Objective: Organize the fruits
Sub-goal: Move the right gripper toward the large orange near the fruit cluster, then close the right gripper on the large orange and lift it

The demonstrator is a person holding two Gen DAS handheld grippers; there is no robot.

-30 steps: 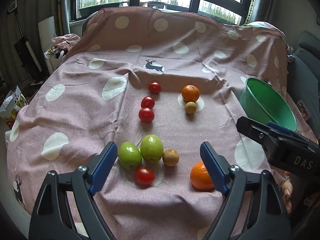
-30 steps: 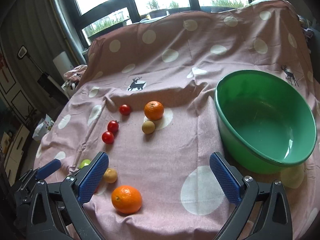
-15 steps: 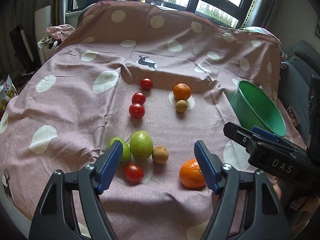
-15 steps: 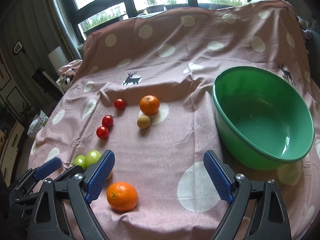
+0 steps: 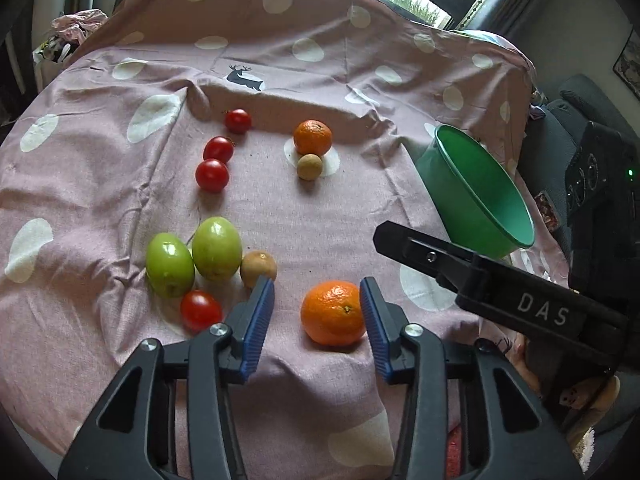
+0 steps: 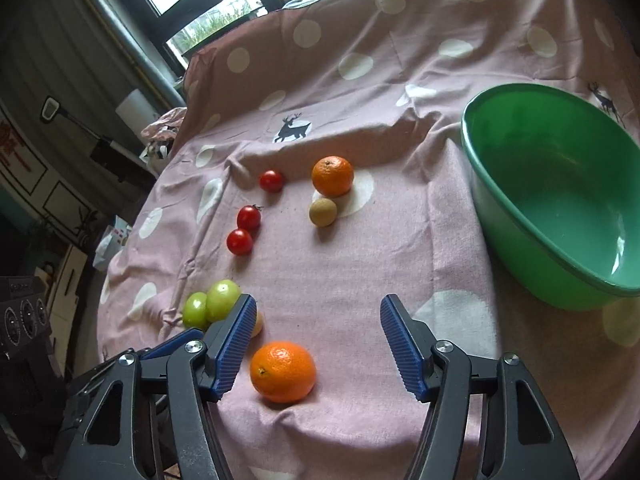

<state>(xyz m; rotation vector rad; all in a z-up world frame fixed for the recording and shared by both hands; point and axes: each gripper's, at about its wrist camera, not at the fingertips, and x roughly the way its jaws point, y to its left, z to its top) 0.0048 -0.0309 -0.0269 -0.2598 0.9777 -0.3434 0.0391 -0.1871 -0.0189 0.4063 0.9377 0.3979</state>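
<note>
Fruit lies loose on a pink spotted cloth (image 5: 320, 220). In the left wrist view, the near orange (image 5: 334, 312) shows between the closing jaws of my left gripper (image 5: 316, 300), and the pads do not press on it. Left of it sit two green fruits (image 5: 194, 254), a brown fruit (image 5: 258, 268) and a tomato (image 5: 200, 310). My right gripper (image 6: 318, 316) hovers over the same orange (image 6: 283, 372), its jaws closing on nothing. Farther back lie three tomatoes (image 6: 248, 218), a second orange (image 6: 333, 176) and a brown fruit (image 6: 323, 211). The green bowl (image 6: 500, 184) is empty.
The right gripper's black casing (image 5: 540, 312) crosses the right side of the left wrist view, in front of the bowl (image 5: 460, 184). Windows stand behind the table. Clutter and a black device (image 6: 24, 320) sit at the left, and the cloth's front edge drops away below both grippers.
Both pairs of jaws have narrowed a lot. Both views have tipped further down toward the cloth, and the near orange now sits between the left jaws in the picture.
</note>
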